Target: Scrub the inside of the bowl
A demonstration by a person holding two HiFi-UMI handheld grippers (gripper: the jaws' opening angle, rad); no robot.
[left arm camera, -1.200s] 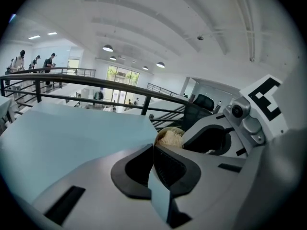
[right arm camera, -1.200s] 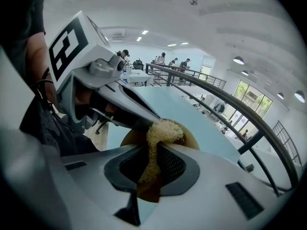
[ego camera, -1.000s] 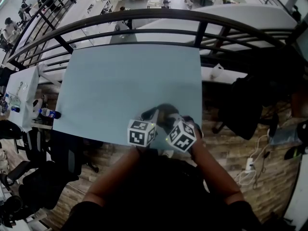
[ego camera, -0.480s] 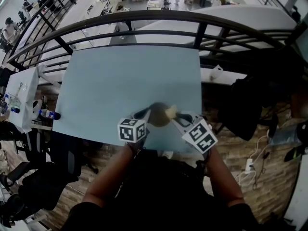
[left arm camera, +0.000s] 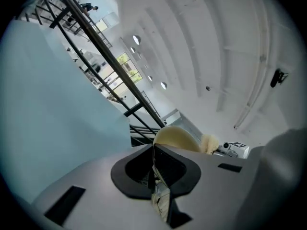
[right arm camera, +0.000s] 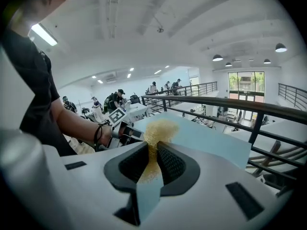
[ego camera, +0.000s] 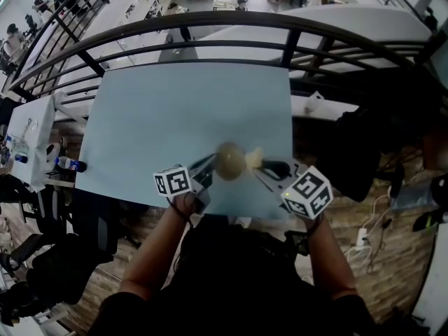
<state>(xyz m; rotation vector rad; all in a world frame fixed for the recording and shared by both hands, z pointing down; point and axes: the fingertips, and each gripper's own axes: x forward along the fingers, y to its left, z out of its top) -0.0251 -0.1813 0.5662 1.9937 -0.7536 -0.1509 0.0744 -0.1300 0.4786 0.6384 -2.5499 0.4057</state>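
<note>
Open tabletop (ego camera: 182,110) runs ahead to the railing (ego camera: 224,18), past the bowl (ego camera: 229,161).

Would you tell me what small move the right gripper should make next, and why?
Probably ease the right gripper toward the bowl so the scrubber goes inside it. The left gripper is shut on the bowl's rim, and the scrubber, clamped in the right gripper, sits beside the bowl's edge, not within it.

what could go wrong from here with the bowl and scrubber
The left tool pinches the bowl only by its thin rim; scrubbing pressure could twist it loose.
The right tool grips the scrubber by one end; it may pull out.
Both hang near the front edge of the table, so a dropped bowl might fall off.
</note>
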